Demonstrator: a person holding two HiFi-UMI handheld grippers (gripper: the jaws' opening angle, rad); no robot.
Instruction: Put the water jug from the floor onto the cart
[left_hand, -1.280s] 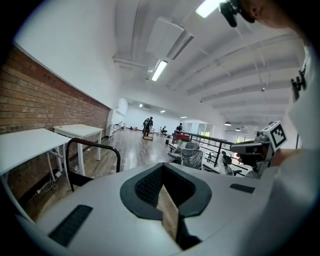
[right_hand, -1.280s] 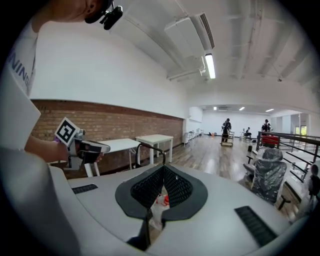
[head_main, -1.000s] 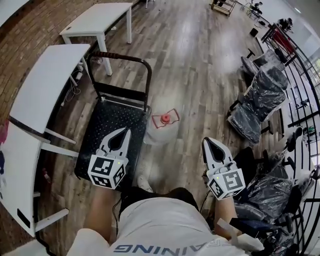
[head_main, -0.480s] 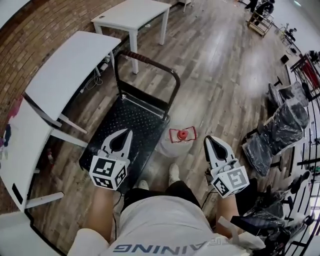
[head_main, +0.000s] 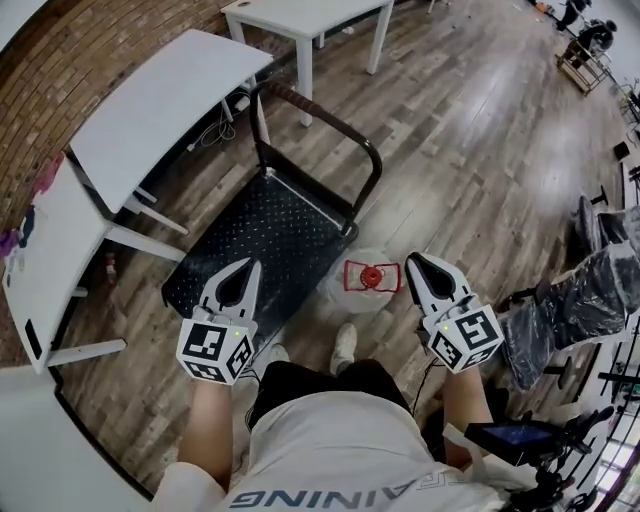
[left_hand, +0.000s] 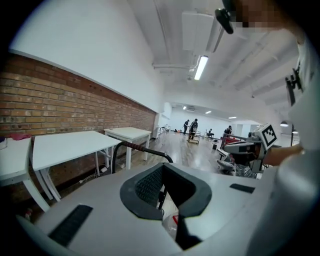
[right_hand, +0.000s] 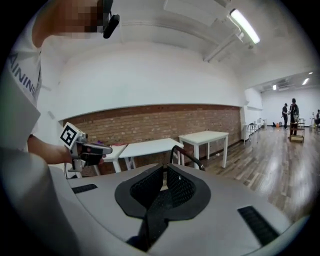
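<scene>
The clear water jug (head_main: 362, 285) with a red cap and red handle stands on the wooden floor, against the near right corner of the black cart (head_main: 262, 245). The cart's platform carries nothing; its dark handle (head_main: 330, 125) rises at the far end. My right gripper (head_main: 412, 260) hangs shut and empty just right of the jug's cap. Over the cart's near edge, my left gripper (head_main: 252, 262) is also shut and empty. In the left gripper view a bit of the jug (left_hand: 171, 223) shows below the left gripper (left_hand: 161, 166). The right gripper (right_hand: 165, 167) faces the cart handle (right_hand: 187, 156).
Two white tables (head_main: 160, 110) (head_main: 310, 15) stand against the brick wall left of the cart. Plastic-wrapped chairs (head_main: 590, 290) sit at the right. My shoes (head_main: 343, 345) are on the floor just behind the jug. Wooden floor stretches beyond the cart.
Both grippers have swung toward the cart and jug. The right one came in from the far right to just beside the jug's cap; the left one now hangs over the cart's near edge.
</scene>
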